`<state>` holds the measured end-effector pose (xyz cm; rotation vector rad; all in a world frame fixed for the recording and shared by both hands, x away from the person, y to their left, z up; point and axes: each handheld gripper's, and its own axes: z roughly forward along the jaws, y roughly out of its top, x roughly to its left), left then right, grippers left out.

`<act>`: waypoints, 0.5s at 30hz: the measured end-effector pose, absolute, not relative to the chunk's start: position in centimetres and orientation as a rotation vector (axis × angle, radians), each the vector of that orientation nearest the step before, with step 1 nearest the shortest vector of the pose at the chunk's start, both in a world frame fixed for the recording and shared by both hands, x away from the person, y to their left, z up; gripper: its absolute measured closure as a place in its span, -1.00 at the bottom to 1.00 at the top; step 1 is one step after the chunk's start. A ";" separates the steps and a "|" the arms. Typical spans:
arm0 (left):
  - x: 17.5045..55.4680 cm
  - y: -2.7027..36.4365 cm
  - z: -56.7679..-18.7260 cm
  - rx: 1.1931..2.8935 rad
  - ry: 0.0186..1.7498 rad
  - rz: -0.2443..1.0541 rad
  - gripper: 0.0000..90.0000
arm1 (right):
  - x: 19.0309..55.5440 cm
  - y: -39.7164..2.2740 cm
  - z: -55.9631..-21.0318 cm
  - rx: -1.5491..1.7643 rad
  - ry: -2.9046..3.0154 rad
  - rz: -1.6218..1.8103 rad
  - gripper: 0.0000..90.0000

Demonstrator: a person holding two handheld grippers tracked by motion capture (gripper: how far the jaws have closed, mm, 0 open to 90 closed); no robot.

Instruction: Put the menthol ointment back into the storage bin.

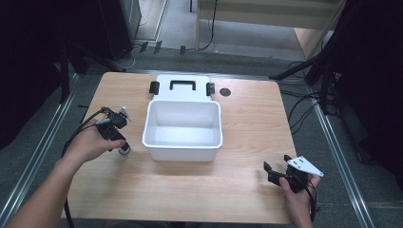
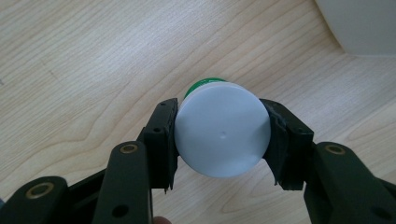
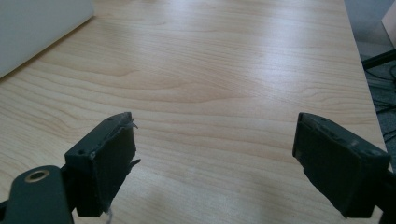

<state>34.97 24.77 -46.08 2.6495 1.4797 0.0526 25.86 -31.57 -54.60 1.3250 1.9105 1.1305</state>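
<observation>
A small round jar (image 2: 222, 133) with a white lid and a green band below it stands on the wooden table (image 1: 247, 118). My left gripper (image 2: 222, 140) is shut on the jar, both pads pressed against the sides of the lid. From above, the jar (image 1: 124, 149) shows just left of the white box, under the left gripper (image 1: 122, 146). My right gripper (image 3: 212, 158) stands open above bare wood, nothing between its jaws. In the high view the right gripper (image 1: 276, 164) sits near the table's front right corner.
An open white plastic box (image 1: 183, 129) stands mid-table, its lid (image 1: 182, 88) with a black handle and latches folded back behind it. A small dark round mark (image 1: 225, 92) lies beside the lid. Cables and stands surround the table on the floor.
</observation>
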 end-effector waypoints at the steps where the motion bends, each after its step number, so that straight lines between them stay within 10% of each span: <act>1: 35.0 24.8 -46.0 2.650 1.477 0.053 0.14 | 25.9 -31.6 -54.6 1.326 1.914 1.130 -0.70; 15: 35.1 24.9 -42.8 2.675 1.436 0.069 0.14 | 25.8 -31.5 -54.6 1.320 1.918 1.125 -0.70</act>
